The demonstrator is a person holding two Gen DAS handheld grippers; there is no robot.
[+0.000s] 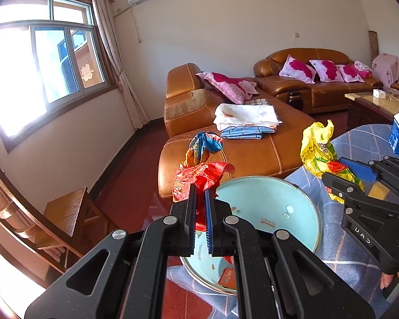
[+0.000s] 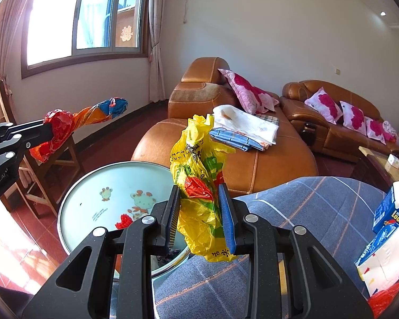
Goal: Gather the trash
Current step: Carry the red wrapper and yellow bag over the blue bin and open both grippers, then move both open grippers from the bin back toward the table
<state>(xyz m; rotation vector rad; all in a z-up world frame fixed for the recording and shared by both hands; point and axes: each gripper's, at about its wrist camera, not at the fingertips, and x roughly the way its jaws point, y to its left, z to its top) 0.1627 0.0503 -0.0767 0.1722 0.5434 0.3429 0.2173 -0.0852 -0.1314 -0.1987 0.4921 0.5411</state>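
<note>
The left gripper (image 1: 199,207) is clamping a crumpled red wrapper (image 1: 199,178), its jaws pressed nearly together on the plastic. The wrapper's orange-and-blue tail is sticking up and away past the fingertips, so its long axis is running along the fingers. The right gripper (image 2: 200,212) is squeezing a yellow plastic bag (image 2: 199,175), jaws partly apart around the bunched film, with the bag's twisted neck standing up above the pads and its lower end hanging below them.

Both pieces of trash are hanging in the air over the near edge of a pale blue basin (image 1: 266,199), which is sitting at the corner of a blue checked cloth (image 2: 306,207). The basin lies below and just ahead of both grippers; the left one seems the nearer, its load sitting right over the rim, while the right one is hovering at the rim's side over the cloth. A release from either should probably drop the trash inside.

Count: two grippers, two held pieces of trash, one basin. At least one small red scrap (image 2: 123,220) is already lying in the basin. A blue-and-white carton (image 2: 385,239) is standing on the cloth's far right edge.
</note>
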